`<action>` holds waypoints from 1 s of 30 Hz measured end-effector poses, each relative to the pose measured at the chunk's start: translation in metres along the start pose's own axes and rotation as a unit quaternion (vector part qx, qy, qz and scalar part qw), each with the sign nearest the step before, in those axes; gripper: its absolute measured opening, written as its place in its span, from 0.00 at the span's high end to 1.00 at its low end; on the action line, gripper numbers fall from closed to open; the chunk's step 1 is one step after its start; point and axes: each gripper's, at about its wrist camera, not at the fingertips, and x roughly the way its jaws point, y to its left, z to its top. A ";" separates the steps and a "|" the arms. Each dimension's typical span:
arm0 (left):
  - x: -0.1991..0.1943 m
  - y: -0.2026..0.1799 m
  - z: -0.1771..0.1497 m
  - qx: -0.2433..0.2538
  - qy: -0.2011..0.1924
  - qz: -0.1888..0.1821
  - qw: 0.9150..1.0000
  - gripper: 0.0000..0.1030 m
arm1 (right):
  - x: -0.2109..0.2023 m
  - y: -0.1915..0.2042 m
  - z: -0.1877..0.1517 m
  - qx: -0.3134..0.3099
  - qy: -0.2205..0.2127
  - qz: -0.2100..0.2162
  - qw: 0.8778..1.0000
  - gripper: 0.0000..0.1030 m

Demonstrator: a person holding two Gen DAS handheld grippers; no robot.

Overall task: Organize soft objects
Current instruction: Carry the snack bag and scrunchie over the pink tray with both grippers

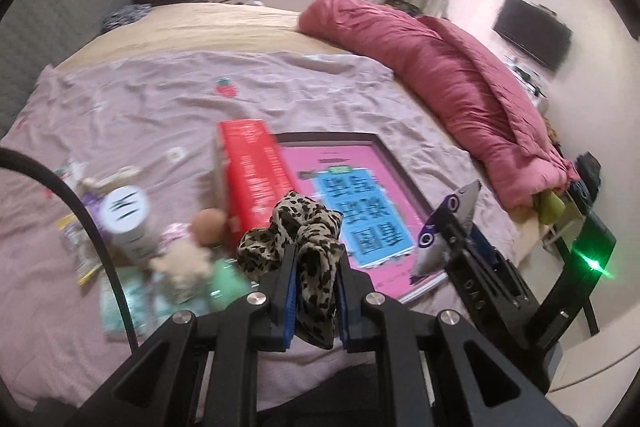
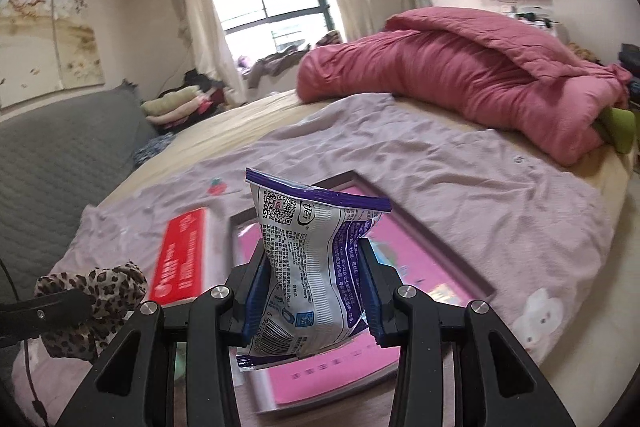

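already your left gripper (image 1: 316, 291) was closed on the leopard scrunchie (image 1: 292, 227), pinching its bunched cloth low while the rest flopped loose above the fingers. your right gripper (image 2: 312, 291) was squeezed shut around the middle of the snack pouch (image 2: 312, 251), which creased inward at the pads. both hung above the pink tray (image 2: 440, 247) on the bedsheet (image 2: 500, 195). both looked light and limp; the pouch's film looked slick, so a grip near its sealed edge seemed safer.
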 end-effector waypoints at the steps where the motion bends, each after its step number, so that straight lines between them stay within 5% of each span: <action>1: 0.005 -0.005 0.001 0.003 0.002 -0.005 1.000 0.84 | 0.001 -0.005 0.001 0.004 -0.003 -0.007 1.000 0.59; 11: 0.088 -0.056 0.006 0.037 0.066 -0.058 0.995 0.84 | 0.014 -0.042 0.005 0.017 -0.005 -0.048 0.999 0.59; 19: 0.136 -0.071 -0.003 0.060 0.105 -0.046 0.992 0.84 | 0.034 -0.060 0.004 0.020 0.016 -0.067 0.997 0.59; 30: 0.163 -0.062 -0.015 0.056 0.134 -0.043 0.989 0.84 | 0.077 -0.066 -0.012 0.007 0.096 -0.072 0.993 0.58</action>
